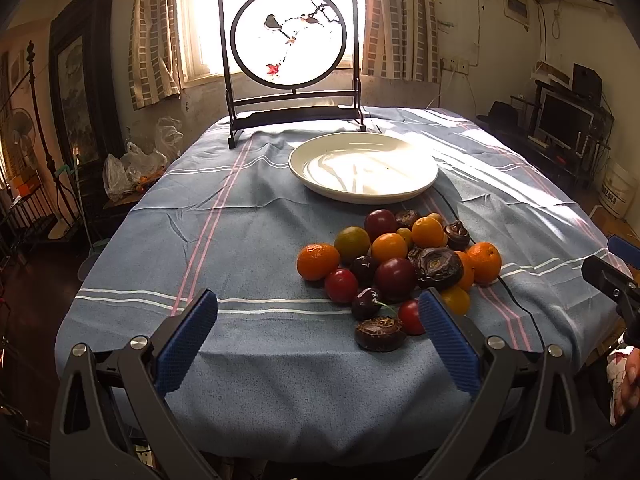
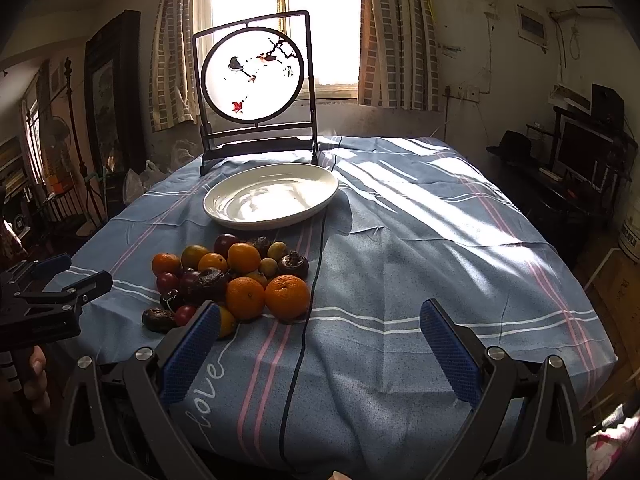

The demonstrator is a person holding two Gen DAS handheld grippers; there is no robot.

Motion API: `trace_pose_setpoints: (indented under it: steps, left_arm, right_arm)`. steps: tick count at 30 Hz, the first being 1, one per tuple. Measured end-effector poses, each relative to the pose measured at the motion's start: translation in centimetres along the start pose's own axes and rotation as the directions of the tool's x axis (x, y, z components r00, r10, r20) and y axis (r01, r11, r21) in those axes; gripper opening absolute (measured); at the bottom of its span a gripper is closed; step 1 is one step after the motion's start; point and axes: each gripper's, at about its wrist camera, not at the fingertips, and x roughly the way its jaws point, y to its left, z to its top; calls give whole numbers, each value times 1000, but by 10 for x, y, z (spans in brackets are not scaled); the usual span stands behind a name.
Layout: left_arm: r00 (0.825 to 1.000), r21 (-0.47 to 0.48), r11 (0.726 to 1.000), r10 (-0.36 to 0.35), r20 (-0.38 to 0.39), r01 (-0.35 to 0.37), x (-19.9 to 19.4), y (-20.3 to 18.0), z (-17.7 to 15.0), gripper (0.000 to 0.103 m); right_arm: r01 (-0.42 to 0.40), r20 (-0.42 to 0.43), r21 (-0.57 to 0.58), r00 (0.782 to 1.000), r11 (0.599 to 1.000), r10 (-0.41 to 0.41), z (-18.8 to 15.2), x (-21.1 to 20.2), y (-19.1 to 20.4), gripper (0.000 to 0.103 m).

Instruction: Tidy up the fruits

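A heap of fruit lies on the blue striped tablecloth: oranges, dark plums, red cherry tomatoes and brown water chestnuts. Behind it stands an empty white plate. My left gripper is open above the table's front edge, its right finger beside the nearest red tomato and a brown chestnut. In the right wrist view the same heap sits left of centre, the plate behind it. My right gripper is open and holds nothing; its left finger overlaps a yellow fruit.
A framed round bird screen stands at the table's back edge. A thin black cable runs over the cloth past the fruit. The right half of the table is bare cloth. Furniture and a monitor line the room's sides.
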Motion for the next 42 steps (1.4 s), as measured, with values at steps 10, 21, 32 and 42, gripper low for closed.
trace_pose_setpoints:
  steps: [10,21,32,42]
  left_arm:
    - [1000,4,1000,-1,2,1,-1,-2,0,99]
    - [1000,2,1000,-4,1,4,-1,-3,-1,98]
    - [1000,2,1000,-8,-6,8,1,-5,-4,98]
    - [1000,1,1000,-11,-10,11,1,-5,-5,98]
  right_arm:
    - [-14,6,-1,1000,1000,14,-1,-3,0,100]
    - [-17,1,2,1000,1000,17,-3,-3,0,100]
    - [-22,-5,0,1000,1000,22,-5,-1,1,100]
    - [-25,-12,2,1000,1000,25,-7,0,2,100]
